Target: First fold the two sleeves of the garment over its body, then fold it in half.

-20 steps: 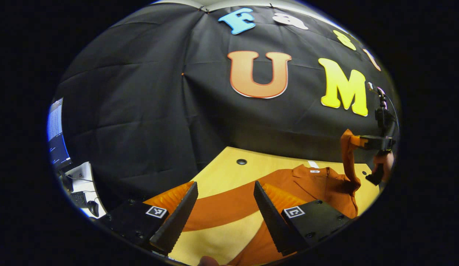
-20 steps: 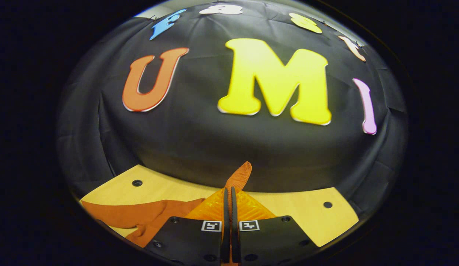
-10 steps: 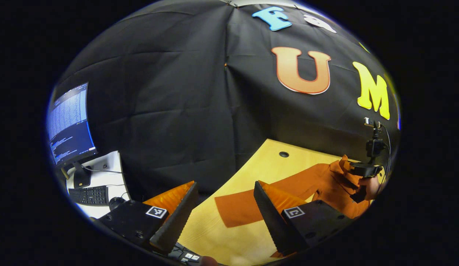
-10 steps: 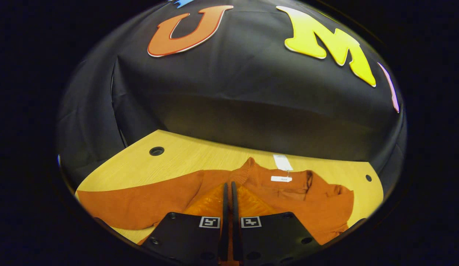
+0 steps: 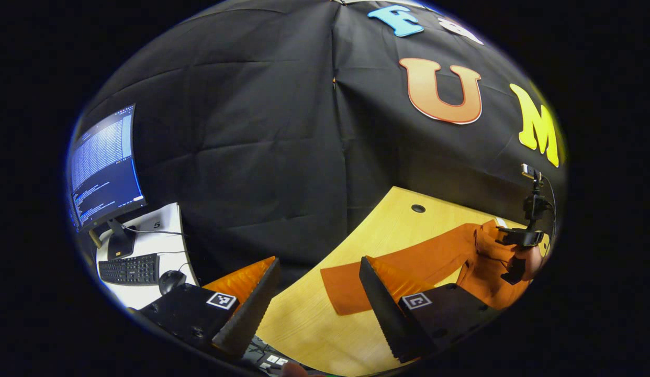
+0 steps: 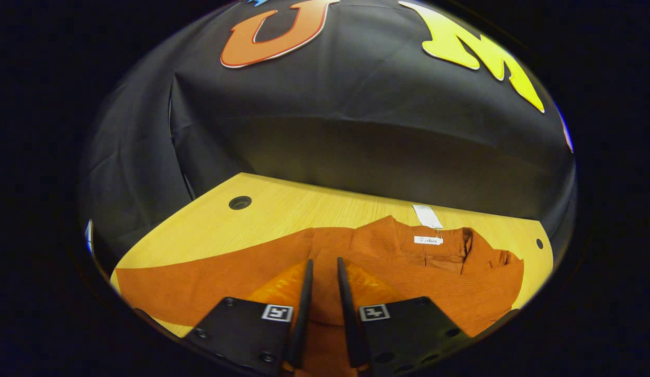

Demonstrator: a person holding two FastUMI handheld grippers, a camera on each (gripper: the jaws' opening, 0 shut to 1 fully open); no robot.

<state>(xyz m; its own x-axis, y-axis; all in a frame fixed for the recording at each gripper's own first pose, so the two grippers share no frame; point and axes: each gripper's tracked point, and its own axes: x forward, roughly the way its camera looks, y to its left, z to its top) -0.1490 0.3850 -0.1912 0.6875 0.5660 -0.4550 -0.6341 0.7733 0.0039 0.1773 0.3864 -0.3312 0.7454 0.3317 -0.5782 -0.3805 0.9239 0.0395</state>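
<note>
While the right sleeve appears already laid over the body, the outstretched left sleeve (image 5: 388, 269) is judged the next item to fold; entry as follows. Garment (image 6: 388, 272): rust-orange knit, flat on the tabletop (image 6: 283, 209), collar and white tag toward the booth wall; in the right gripper view its free sleeve (image 6: 199, 285) runs leftward, long axis roughly across the tabletop. Left tongs (image 5: 317, 309): jaws wide apart, holding nothing, poised above the tabletop's near corner with the sleeve's cuff end lying just ahead between and beyond the fingers; the nearer tool to that cuff. Right tongs (image 6: 322, 314): jaws parted by a narrow gap, over the garment's body, gripping nothing so far as visible; in the left gripper view they (image 5: 513, 241) sit farther off, above the collar region, well apart from the cuff.
</note>
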